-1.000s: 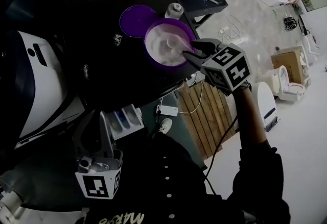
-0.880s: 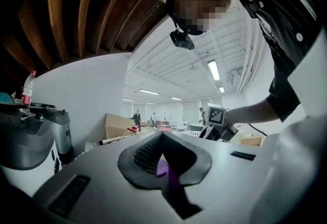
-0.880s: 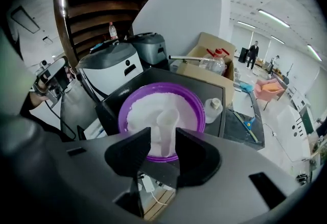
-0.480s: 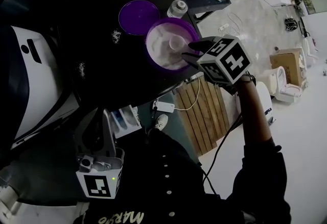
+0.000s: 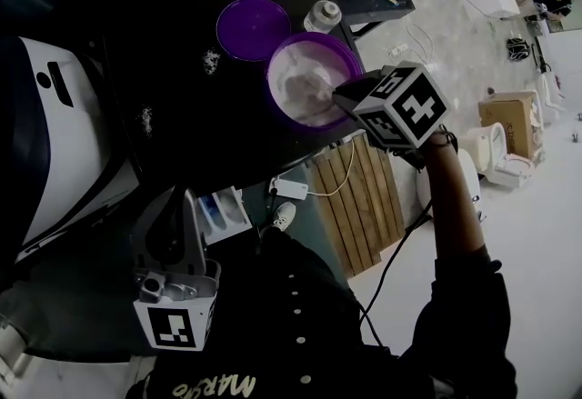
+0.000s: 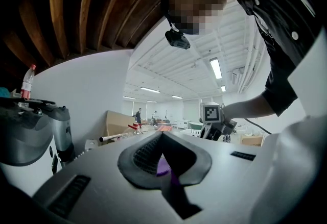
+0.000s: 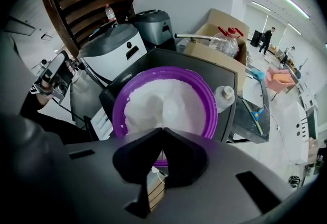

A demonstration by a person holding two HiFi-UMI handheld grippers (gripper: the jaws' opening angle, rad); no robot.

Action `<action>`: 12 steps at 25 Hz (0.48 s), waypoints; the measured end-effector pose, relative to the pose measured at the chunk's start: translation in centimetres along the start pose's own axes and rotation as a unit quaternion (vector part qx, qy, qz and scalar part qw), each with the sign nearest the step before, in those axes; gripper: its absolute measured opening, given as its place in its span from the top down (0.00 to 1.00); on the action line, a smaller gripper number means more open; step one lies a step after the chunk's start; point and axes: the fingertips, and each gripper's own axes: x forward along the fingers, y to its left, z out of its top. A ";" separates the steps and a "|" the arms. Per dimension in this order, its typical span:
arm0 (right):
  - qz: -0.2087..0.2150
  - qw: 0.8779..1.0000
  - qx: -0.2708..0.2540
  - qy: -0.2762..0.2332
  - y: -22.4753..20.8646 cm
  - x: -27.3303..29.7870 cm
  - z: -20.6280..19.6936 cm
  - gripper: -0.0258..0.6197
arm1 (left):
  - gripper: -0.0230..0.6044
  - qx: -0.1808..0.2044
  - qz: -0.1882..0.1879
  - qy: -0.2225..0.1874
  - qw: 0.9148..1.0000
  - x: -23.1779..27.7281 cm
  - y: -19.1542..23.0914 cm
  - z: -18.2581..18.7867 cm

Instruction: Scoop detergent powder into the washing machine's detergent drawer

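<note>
Closing right tool (image 7: pixel 162 130), powder tub (image 7: pixel 212 115) — just ahead

The head view is dim and underexposed: the black counter (image 5: pixel 182 147) swallows detail while the pale floor (image 5: pixel 536 252) glares at right. Ceiling strip lights (image 6: pixel 215 68) brighten the hall in the left gripper view. Both gripper views bow hard at the edges, corners dark; detergent powder (image 7: pixel 153 98) reads bright, near foregrounds soft.

right claw (image 7: pixel 162 131) snapped shut, shifted over purple bowl (image 7: pixel 163 70) rim
</note>
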 end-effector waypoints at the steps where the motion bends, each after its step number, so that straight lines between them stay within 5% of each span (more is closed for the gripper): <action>1: 0.001 1.000 -0.002 -0.002 0.1 0.0 0.0 0.91 | 0.94 0.000 0.000 0.001 1.000 0.0 0.0 -0.1; 12: -0.014 0.999 -0.045 0.002 0.4 0.2 1.4 0.91 | 0.94 -0.006 0.003 0.000 1.000 0.0 0.3 -0.2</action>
